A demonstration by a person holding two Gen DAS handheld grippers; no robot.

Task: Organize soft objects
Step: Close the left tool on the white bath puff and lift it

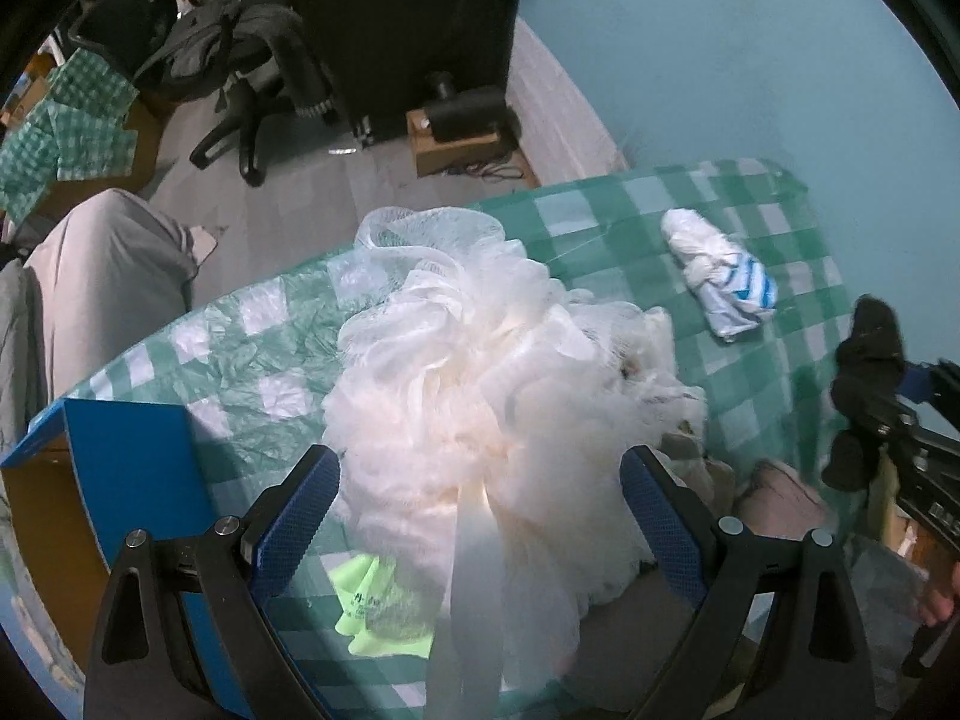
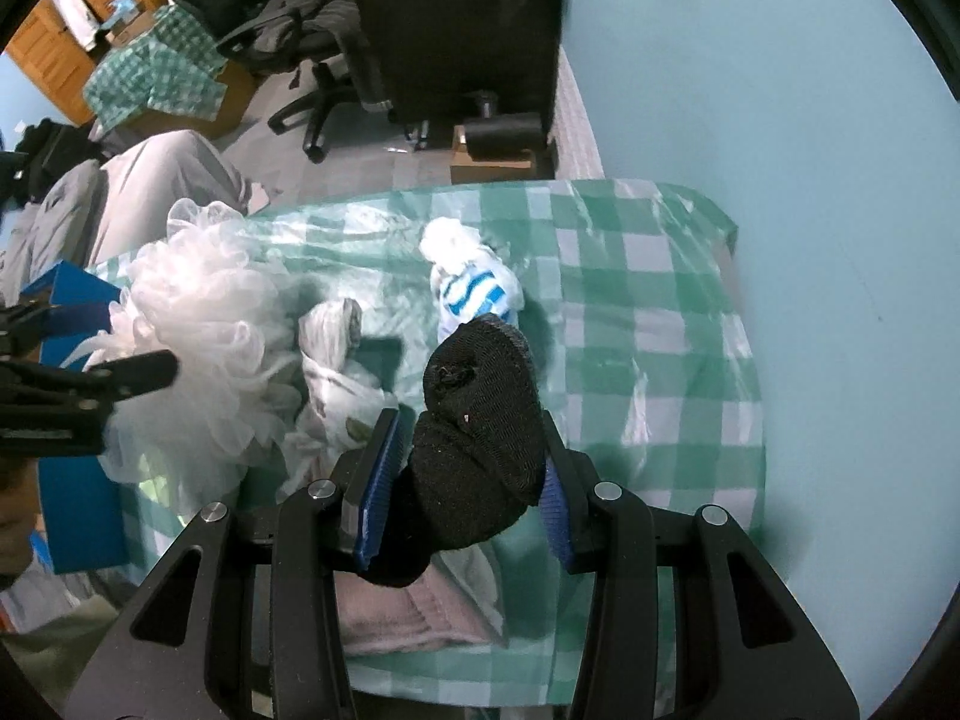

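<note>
My left gripper [image 1: 480, 480] is shut on a white mesh bath pouf [image 1: 468, 360] and holds it above the green checked tablecloth [image 1: 600, 204]. The pouf also shows at the left of the right wrist view [image 2: 198, 324]. My right gripper [image 2: 468, 438] is shut on a rolled black sock [image 2: 480, 414], also seen at the right edge of the left wrist view [image 1: 864, 372]. A white and blue striped rolled sock [image 1: 720, 276] lies on the cloth further back [image 2: 468, 282]. A grey-white rolled cloth [image 2: 333, 330] lies between the grippers.
A blue cardboard box [image 1: 132, 468] stands at the table's left edge. A lime green cloth [image 1: 372, 606] lies under the pouf. A pink folded towel [image 2: 396, 612] lies near me. A light blue wall [image 2: 780, 120] borders the table on the right. Office chairs [image 1: 252, 78] stand beyond.
</note>
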